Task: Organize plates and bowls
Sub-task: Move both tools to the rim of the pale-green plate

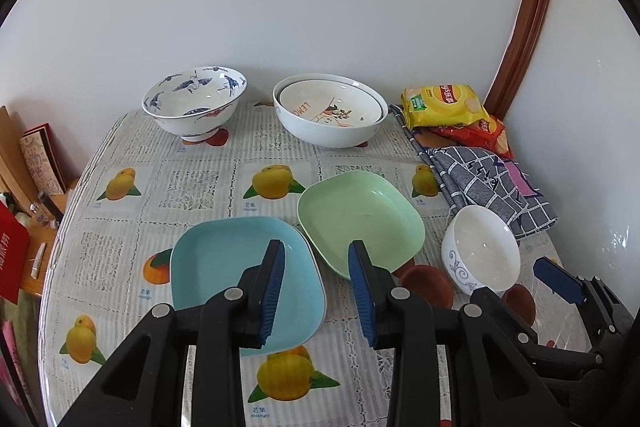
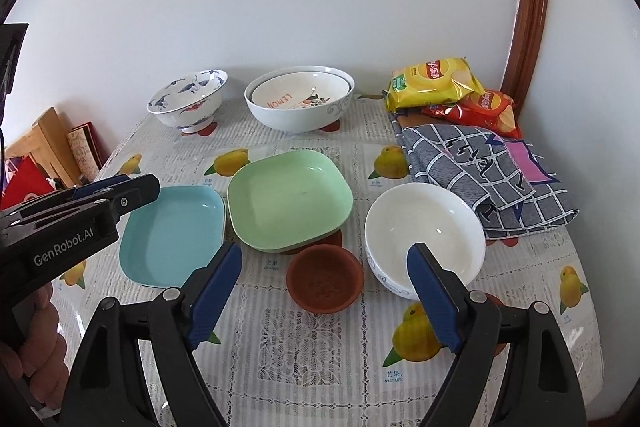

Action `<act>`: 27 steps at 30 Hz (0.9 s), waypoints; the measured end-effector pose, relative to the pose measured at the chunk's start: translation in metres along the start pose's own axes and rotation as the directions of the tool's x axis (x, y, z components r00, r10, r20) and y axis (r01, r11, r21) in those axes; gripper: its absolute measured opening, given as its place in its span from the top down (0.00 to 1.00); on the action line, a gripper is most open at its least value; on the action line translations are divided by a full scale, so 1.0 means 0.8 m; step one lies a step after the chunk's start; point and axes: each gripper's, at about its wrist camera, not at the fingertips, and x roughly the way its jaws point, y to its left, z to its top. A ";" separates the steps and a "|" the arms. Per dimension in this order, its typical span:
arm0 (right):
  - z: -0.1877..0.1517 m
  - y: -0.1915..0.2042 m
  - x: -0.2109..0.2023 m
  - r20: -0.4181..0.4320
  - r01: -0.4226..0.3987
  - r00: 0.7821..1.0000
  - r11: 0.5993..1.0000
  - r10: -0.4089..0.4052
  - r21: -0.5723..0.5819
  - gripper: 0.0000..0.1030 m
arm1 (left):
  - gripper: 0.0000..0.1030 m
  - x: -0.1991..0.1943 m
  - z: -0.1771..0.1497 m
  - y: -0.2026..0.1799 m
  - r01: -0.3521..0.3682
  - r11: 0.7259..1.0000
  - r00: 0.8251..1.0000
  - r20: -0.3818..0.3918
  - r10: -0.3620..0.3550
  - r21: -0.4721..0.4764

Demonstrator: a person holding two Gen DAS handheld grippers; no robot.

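A blue square plate [image 1: 224, 267] [image 2: 168, 235] and a green square plate [image 1: 360, 219] [image 2: 288, 199] lie side by side at the table's middle. A small brown dish [image 2: 325, 279] sits in front of the green plate. A white bowl [image 1: 480, 251] [image 2: 424, 235] stands to the right. At the back stand a blue-patterned bowl [image 1: 196, 99] [image 2: 188, 99] and a large white bowl [image 1: 332, 115] [image 2: 300, 99] with a lemon plate inside. My left gripper [image 1: 316, 259] is open above the blue plate's right edge. My right gripper [image 2: 324, 259] is open above the brown dish.
Yellow and red chip bags [image 2: 436, 79] and a folded checked cloth [image 2: 480, 171] lie at the back right. The round table [image 2: 304, 347] has a fruit-print cover. Boxes and a wooden board [image 2: 52, 143] stand left of the table. The wall is close behind.
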 end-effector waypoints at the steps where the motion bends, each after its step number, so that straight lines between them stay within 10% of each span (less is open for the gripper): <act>1: 0.001 0.000 0.000 0.003 0.000 1.000 1.000 0.000 0.001 0.18 | 0.69 0.002 0.001 0.000 0.002 1.000 1.000 -0.002 -0.002 -0.003; 27: 0.036 -0.021 0.072 -0.050 -0.022 0.998 0.998 0.026 0.066 0.18 | 0.69 0.061 0.024 0.028 -0.054 0.995 0.998 -0.025 0.052 -0.080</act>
